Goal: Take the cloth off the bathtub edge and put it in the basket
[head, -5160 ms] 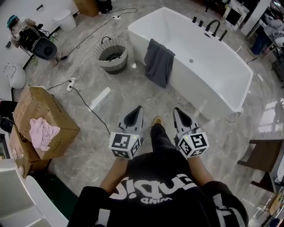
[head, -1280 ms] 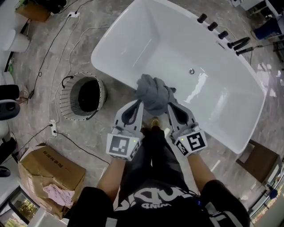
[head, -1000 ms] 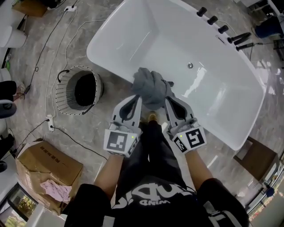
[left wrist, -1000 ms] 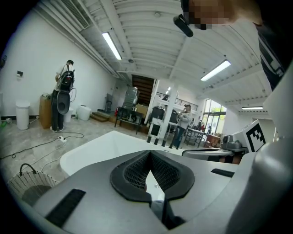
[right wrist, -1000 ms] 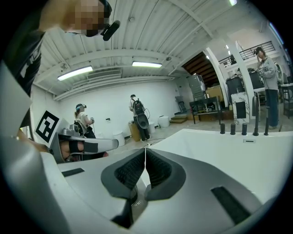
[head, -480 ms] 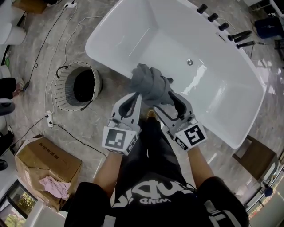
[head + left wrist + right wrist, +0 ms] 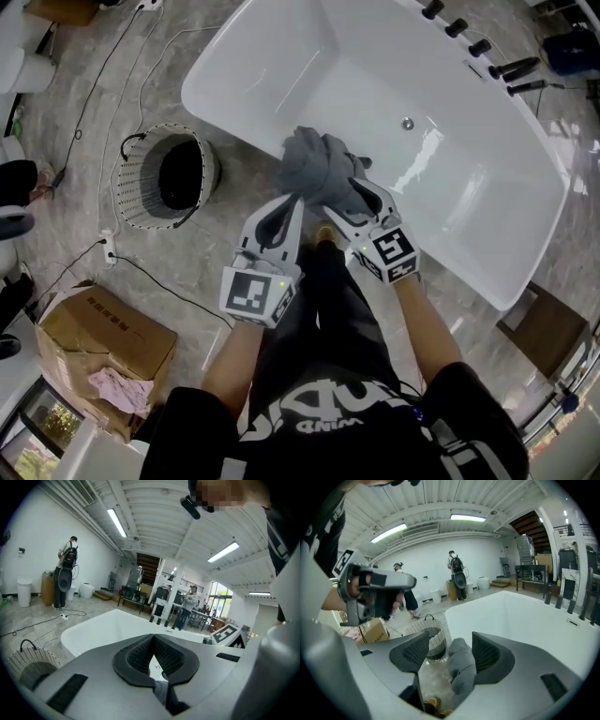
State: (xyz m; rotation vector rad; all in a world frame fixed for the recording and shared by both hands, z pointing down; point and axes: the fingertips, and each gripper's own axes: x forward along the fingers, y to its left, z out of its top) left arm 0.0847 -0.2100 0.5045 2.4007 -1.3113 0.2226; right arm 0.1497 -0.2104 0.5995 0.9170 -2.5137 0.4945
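Note:
The grey cloth (image 7: 317, 176) lies bunched on the near rim of the white bathtub (image 7: 225, 122). My right gripper (image 7: 361, 199) is turned in toward the cloth from the right. In the right gripper view it (image 7: 450, 641) stands open, with the cloth (image 7: 461, 667) hanging between the jaws against the right one. My left gripper (image 7: 293, 200) rests at the cloth's left side. Its jaws (image 7: 153, 639) meet at the tips, and no cloth shows between the pads. The round wicker basket (image 7: 127, 187) stands on the floor left of the tub, and its rim (image 7: 429, 639) also shows past my right jaws.
A cardboard box (image 7: 103, 342) with a pink rag sits at the lower left. Cables (image 7: 141, 272) trail over the marble floor near the basket. Black taps (image 7: 469, 47) line the tub's far rim. A person (image 7: 457, 581) stands by the back wall.
The cloth hung flat over the tub edge five seconds ago and is now bunched up. In the last second my right gripper has swung in and up toward the cloth.

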